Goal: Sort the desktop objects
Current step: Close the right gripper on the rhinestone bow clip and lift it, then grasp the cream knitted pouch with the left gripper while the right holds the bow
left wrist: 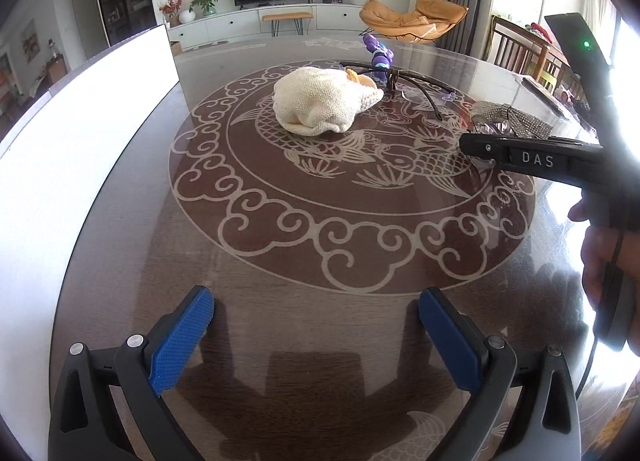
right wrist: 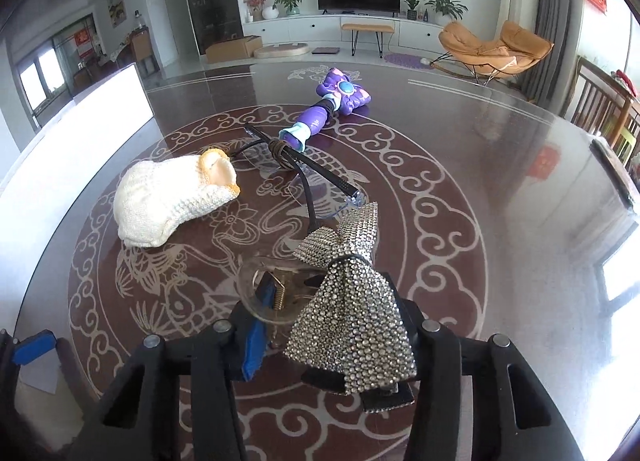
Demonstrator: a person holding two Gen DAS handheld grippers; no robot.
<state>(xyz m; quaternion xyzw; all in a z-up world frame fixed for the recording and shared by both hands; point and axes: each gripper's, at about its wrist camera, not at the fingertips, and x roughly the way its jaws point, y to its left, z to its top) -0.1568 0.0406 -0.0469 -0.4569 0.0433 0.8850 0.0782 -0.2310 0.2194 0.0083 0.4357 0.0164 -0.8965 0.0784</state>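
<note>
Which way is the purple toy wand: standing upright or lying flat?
Lying flat. The purple toy wand rests lengthwise on the table, its handle end pointing toward the glasses.

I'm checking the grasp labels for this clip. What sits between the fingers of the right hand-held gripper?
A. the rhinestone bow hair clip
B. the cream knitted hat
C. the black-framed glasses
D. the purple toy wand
A: the right wrist view shows the right hand-held gripper closed around the rhinestone bow hair clip, with the other items lying farther off on the table.
</note>
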